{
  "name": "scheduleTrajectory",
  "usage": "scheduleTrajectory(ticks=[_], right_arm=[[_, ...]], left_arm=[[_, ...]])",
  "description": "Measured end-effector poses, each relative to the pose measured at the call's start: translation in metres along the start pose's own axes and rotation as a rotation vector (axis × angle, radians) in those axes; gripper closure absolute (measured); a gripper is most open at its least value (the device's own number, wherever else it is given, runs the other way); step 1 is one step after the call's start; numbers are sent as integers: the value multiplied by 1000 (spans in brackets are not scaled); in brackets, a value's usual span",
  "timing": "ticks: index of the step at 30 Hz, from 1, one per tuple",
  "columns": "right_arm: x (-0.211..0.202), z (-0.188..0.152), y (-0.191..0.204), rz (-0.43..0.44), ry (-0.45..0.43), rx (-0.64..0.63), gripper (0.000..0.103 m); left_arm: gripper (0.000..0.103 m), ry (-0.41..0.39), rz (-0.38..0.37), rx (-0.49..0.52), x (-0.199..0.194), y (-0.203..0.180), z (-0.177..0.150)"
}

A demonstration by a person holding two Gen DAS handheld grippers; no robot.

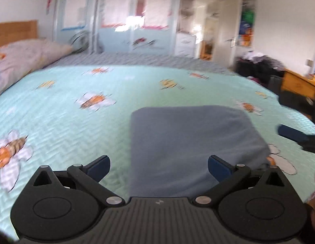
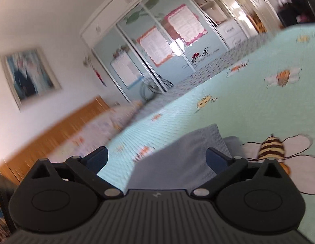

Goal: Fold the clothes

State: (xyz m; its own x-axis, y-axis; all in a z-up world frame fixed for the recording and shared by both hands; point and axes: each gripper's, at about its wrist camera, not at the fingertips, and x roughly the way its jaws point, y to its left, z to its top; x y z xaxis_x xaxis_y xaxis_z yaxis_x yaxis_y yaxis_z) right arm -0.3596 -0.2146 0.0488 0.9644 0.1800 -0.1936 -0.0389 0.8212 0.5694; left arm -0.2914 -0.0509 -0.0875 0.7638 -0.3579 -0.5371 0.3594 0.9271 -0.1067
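The garment point(image 1: 189, 148), a grey-blue piece already folded into a neat rectangle, lies flat on the quilt point(image 1: 76, 122), well short of the pillow point(image 1: 25, 59) at the head of the bed. The left gripper point(image 1: 159, 167) hangs above the garment's near edge with its jaws spread wide and nothing between them; one finger sits over the bare quilt beside the garment, the other over the cloth. The right gripper point(image 2: 156, 159) is also spread wide and empty, tilted, just off the garment's point(image 2: 177, 156) corner next to a big bee print point(image 2: 273, 148); its dark tip also shows beside the garment's far side in the left view. Neither gripper touches the cloth as far as the blurred views show. Judging by the tidy shape and the empty jaws, this fold looks finished and the step in hand is the release and pull-away. What follows is probably either one more fold to halve the garment or setting it aside and fetching another piece; a pile point(image 1: 259, 61) of dark clothes shows beyond the garment, past the quilt's far corner. Another fold would call for both grippers to pinch two corners of one edge evenly, so that the layers do not slip apart.
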Motion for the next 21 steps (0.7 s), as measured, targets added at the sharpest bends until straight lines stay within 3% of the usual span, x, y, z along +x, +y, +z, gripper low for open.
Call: scheduleTrajectory(ticks=[4, 8, 14, 21], right_arm=[[10, -9, 21, -109, 66, -91, 1], [20, -11, 28, -236, 129, -96, 1], [9, -7, 46, -322, 140, -91, 1], [13, -2, 88, -538, 177, -251, 1]], left_arm=[[1, 75, 18, 19, -7, 2, 23], [1, 174, 66, 4, -6, 1, 36], [1, 155, 63, -21, -30, -6, 52], [1, 152, 180, 44, -61, -28, 64]])
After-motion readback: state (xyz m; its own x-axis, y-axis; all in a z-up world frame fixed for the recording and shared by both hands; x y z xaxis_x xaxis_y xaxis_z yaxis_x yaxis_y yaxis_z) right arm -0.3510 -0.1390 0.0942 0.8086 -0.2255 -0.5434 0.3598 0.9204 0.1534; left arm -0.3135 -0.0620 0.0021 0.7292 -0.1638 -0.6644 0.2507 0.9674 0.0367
